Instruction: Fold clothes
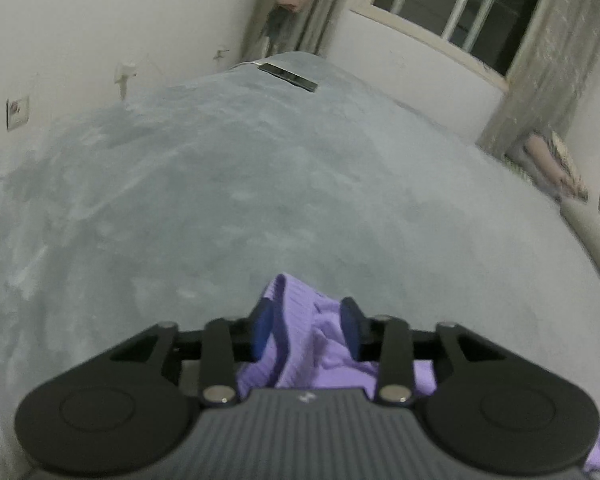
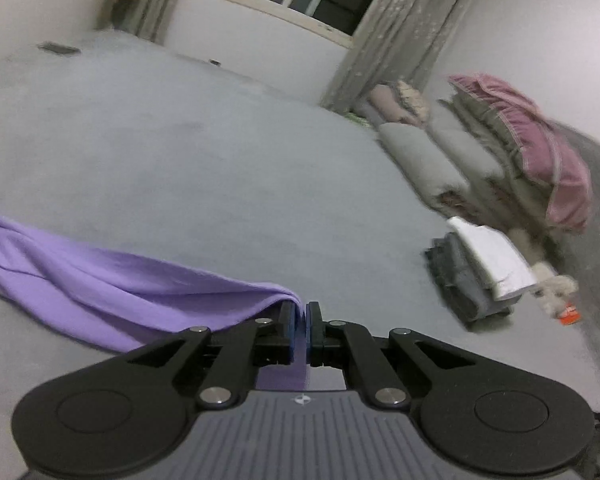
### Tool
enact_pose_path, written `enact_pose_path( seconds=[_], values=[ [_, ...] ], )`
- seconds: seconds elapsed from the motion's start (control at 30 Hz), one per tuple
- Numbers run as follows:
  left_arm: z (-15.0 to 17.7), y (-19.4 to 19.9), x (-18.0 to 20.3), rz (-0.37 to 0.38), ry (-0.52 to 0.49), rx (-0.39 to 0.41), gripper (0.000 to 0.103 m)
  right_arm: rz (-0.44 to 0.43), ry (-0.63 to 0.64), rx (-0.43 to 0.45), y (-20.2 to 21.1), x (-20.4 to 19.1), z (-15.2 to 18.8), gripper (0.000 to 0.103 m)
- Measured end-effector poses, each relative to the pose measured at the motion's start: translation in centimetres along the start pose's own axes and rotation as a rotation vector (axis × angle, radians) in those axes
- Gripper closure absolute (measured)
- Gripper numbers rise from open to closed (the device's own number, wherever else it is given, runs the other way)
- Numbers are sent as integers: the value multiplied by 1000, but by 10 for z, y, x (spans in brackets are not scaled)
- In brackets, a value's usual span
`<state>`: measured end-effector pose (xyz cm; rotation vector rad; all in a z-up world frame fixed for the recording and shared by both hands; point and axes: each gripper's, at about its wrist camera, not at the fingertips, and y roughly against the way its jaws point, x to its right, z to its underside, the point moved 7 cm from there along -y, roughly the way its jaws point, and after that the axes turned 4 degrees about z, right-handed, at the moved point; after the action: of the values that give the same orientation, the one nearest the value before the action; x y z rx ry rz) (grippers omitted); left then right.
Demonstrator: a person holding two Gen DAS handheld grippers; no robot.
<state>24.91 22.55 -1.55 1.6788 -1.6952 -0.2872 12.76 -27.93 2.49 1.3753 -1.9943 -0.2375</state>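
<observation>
Between the tips of the right gripper (image 2: 299, 322), pinched tight, the purple garment (image 2: 112, 280) stretches long and away to its left over the grey bed (image 2: 220, 152), where the left gripper (image 1: 309, 326), half spread, seems to hold bunched cloth.

The left gripper (image 1: 309, 330) sits low over the bed, its blue pads (image 1: 262, 332) spread apart with purple cloth bunched between them. The right gripper (image 2: 299, 330) has its pads pinched tight on a thin fold.
</observation>
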Motion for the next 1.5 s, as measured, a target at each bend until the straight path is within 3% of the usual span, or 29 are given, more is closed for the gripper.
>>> enact_pose_path(
  seconds=[0.1, 0.13, 0.2, 0.3, 0.33, 0.5, 0.6, 0.8, 0.93, 1.07, 1.1, 1.13, 1.23, 1.27, 1.3, 1.4, 1.5],
  values=[
    [1, 2, 6, -44, -62, 25, 69, -71, -89, 6, 6, 7, 1, 101],
    [2, 2, 6, -65, -78, 31, 82, -82, -115, 3, 7, 10, 2, 100],
    [4, 2, 4, -110, -92, 27, 94, -90, -145, -6, 6, 13, 4, 100],
    [2, 10, -3, -113, -42, 27, 90, -44, -72, -7, 9, 3, 8, 100],
    [0, 16, -4, -110, -27, 32, 80, -33, -59, 8, 12, 1, 6, 100],
    [-6, 54, 2, -108, -4, 60, 66, -37, -166, 131, 33, 14, -18, 96],
    [3, 68, 8, -103, 31, 25, 56, -48, -179, 108, 32, 11, -16, 94],
    [43, 85, 8, -131, 92, -63, 56, -241, -338, -94, 3, 5, 9, 85],
    [71, 96, 7, -166, 121, -115, 56, -283, -426, -146, -9, 11, 17, 85],
    [82, 89, 12, -180, 67, -129, 60, -272, -478, -177, -19, 20, 23, 85],
    [83, 85, 12, -180, 58, -136, 75, -261, -486, -186, -21, 22, 25, 85],
    [85, 82, 12, -180, 52, -143, 82, -250, -494, -195, -23, 23, 26, 85],
    [83, 82, 8, -161, 80, -126, 83, -227, -455, -215, -30, 21, 33, 87],
    [79, 85, 8, -147, 90, -106, 83, -204, -430, -218, -33, 20, 36, 98],
    [75, 89, 8, -134, 98, -83, 83, -186, -415, -217, -34, 18, 38, 101],
    [60, 106, 9, -127, 86, 4, 83, -147, -442, -138, -25, 31, 31, 101],
    [54, 115, 10, -110, 98, 29, 83, -129, -511, -77, -13, 49, 22, 100]
  ],
)
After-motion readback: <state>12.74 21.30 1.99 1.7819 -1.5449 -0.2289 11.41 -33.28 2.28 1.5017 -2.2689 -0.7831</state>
